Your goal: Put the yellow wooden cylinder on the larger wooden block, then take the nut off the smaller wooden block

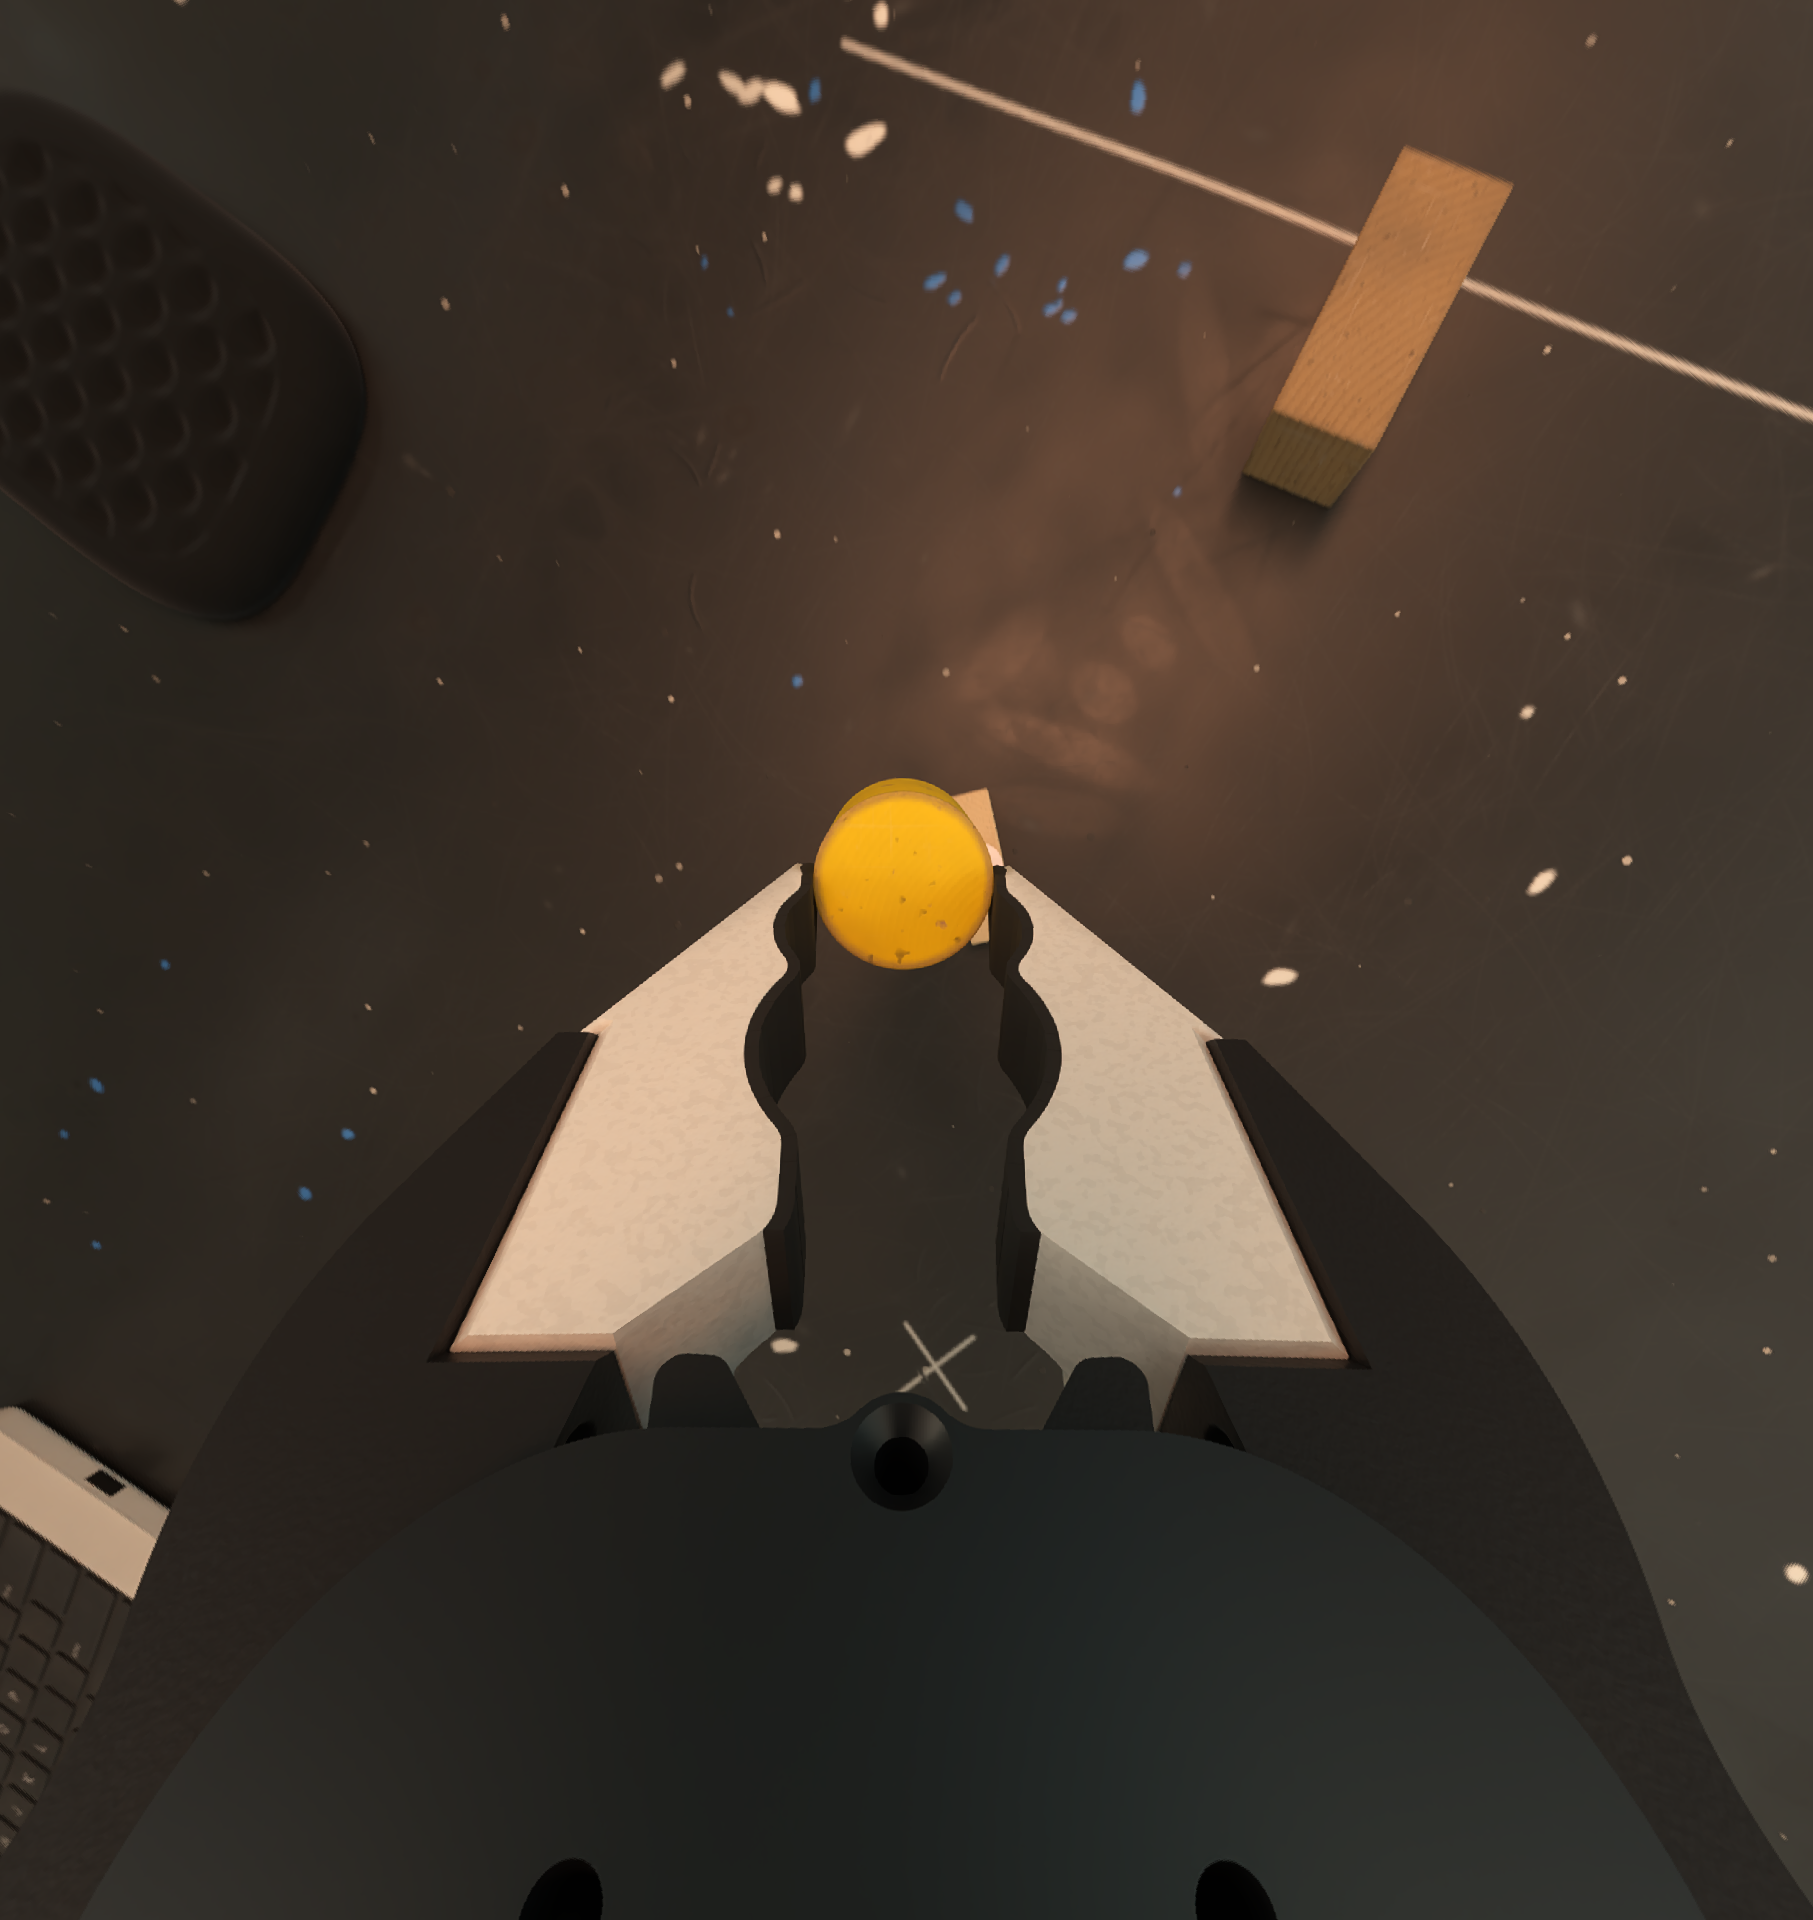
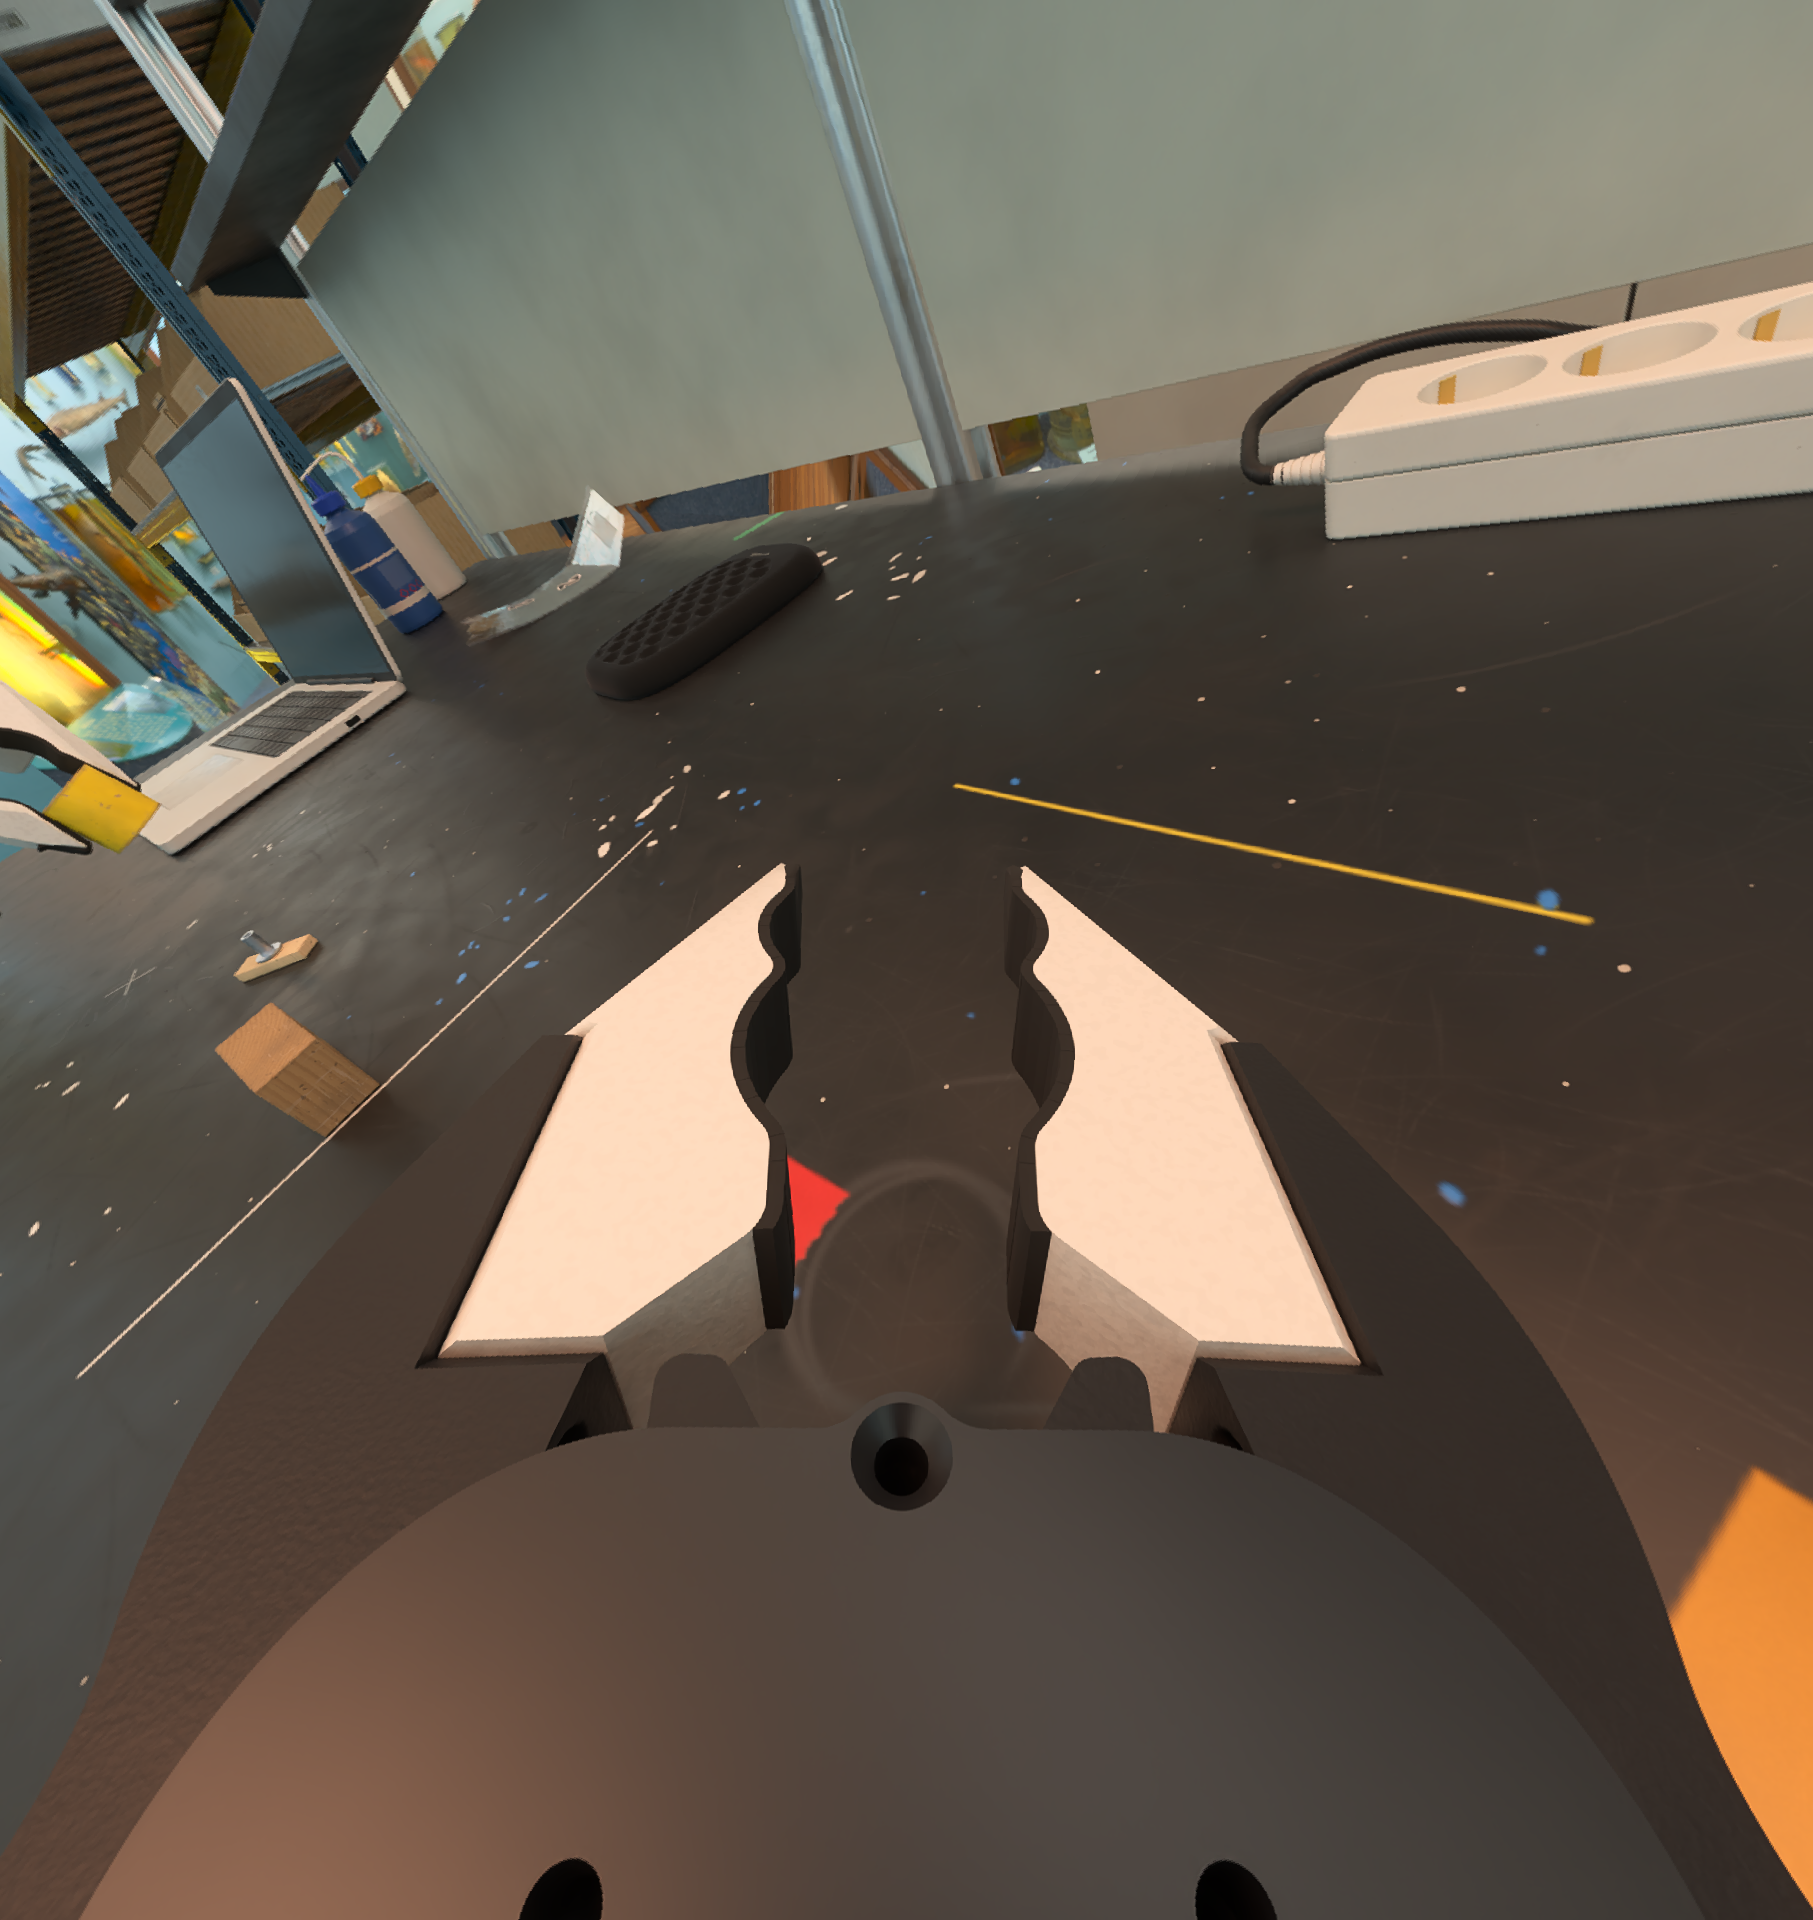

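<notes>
My left hand-held gripper (image 1: 903, 902) points almost straight down at the table (image 1: 1401, 1039), its fingertips clamped on the yellow wooden cylinder (image 1: 903, 875), whose round end face turns up toward the camera. It is held above the table, and a pale wooden corner peeks out just behind it; I cannot tell which piece that is.

My right hand-held gripper (image 2: 907, 894) sits low and nearly level over the table, released, jaws apart with nothing between them.

Counting outward from the right side: one larger wooden block (image 2: 296, 1067) lies to the left beside a thin pale line. Beyond it, one smaller wooden block (image 2: 275, 957), a flat slab with a metal bolt and nut (image 2: 258, 943) standing on it. That makes two blocks, one cylinder.

Farther off, one dark honeycomb-textured pad (image 2: 704, 620), one open laptop (image 2: 289, 665) at the left, two bottles (image 2: 388, 561) behind it, and one white power strip (image 2: 1608, 416) at the far right.
</notes>
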You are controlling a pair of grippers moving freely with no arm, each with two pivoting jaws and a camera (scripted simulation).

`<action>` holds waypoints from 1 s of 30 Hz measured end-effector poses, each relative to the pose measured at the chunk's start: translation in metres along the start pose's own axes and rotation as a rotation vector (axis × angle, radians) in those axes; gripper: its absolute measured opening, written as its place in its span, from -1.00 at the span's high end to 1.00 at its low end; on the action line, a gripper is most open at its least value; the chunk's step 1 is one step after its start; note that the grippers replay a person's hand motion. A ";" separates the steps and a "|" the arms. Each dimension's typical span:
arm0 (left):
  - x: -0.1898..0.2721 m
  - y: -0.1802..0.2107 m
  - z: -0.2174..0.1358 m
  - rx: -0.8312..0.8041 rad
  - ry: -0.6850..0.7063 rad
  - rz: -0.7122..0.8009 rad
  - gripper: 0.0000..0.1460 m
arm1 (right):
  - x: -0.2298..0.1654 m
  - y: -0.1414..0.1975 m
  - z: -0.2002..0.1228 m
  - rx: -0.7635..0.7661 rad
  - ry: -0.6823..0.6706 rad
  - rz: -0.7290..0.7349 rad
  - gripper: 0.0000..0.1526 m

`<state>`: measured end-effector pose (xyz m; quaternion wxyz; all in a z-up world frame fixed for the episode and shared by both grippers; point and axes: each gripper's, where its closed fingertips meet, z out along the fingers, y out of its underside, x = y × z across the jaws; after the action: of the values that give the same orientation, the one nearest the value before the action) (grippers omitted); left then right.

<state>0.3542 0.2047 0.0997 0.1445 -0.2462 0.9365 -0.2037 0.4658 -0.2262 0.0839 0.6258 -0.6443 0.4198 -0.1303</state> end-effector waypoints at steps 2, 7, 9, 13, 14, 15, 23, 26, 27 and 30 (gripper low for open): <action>0.000 -0.007 -0.003 0.021 -0.011 0.014 0.55 | 0.000 0.000 0.000 0.001 0.000 0.000 0.49; 0.011 -0.043 -0.009 0.095 0.003 0.066 0.55 | 0.000 0.000 0.000 0.002 0.001 -0.002 0.49; 0.024 -0.064 -0.006 0.129 0.040 0.090 0.55 | 0.000 0.000 0.000 0.002 0.001 -0.003 0.49; 0.064 -0.103 0.016 0.169 0.150 0.129 0.55 | 0.000 -0.001 -0.001 0.005 0.003 -0.004 0.49; 0.074 -0.107 0.025 0.150 0.170 0.156 0.55 | 0.000 -0.001 -0.001 0.006 0.003 -0.004 0.49; 0.084 -0.109 0.035 0.119 0.193 0.186 0.55 | 0.000 -0.001 -0.001 0.007 0.003 -0.004 0.49; 0.111 -0.098 0.091 -0.140 0.184 0.392 0.55 | 0.000 -0.002 -0.002 0.015 0.001 -0.003 0.49; 0.110 -0.099 0.092 -0.154 0.192 0.386 0.55 | 0.000 -0.002 -0.002 0.016 0.000 -0.002 0.49; 0.109 -0.098 0.093 -0.156 0.191 0.386 0.34 | 0.000 -0.002 -0.002 0.016 0.000 -0.001 0.49; 0.108 -0.102 0.092 -0.134 0.183 0.381 0.12 | 0.000 -0.001 -0.001 0.013 -0.001 0.001 0.49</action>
<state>0.3386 0.0390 0.0469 0.0779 -0.0543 0.9867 -0.1316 0.4653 -0.2273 0.0855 0.6303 -0.6402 0.4189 -0.1323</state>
